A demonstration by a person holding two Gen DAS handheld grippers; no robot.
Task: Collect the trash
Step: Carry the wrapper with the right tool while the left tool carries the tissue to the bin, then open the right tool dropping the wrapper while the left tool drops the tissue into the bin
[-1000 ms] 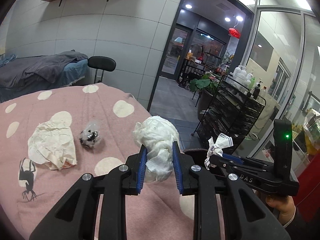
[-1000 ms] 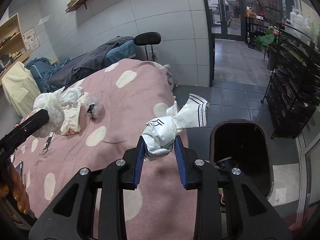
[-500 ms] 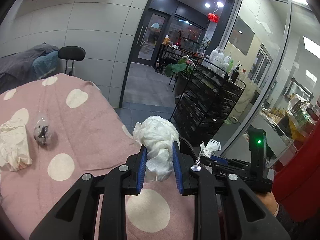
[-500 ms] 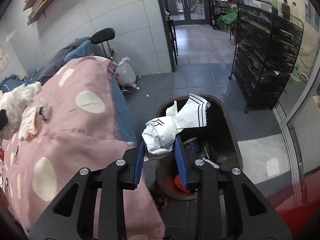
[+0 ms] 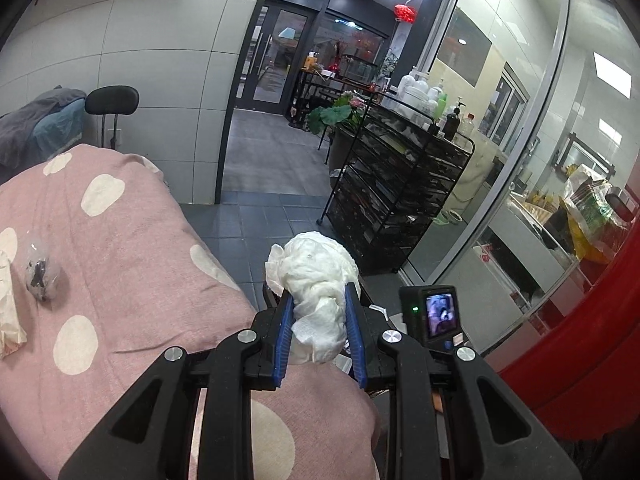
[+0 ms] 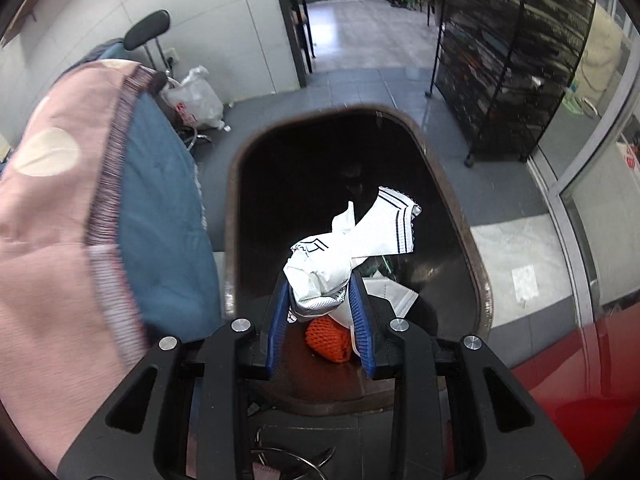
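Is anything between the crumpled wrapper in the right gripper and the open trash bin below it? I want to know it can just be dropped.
Nothing visible blocks it. The right gripper holds the white wrapper directly over the bin's open mouth, with no lid. Only trash already inside lies beneath: an orange net and a white mask.

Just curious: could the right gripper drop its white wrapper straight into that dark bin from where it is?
Probably yes: the right gripper holds the white wrapper right above the bin, whose mouth is open, with nothing between.
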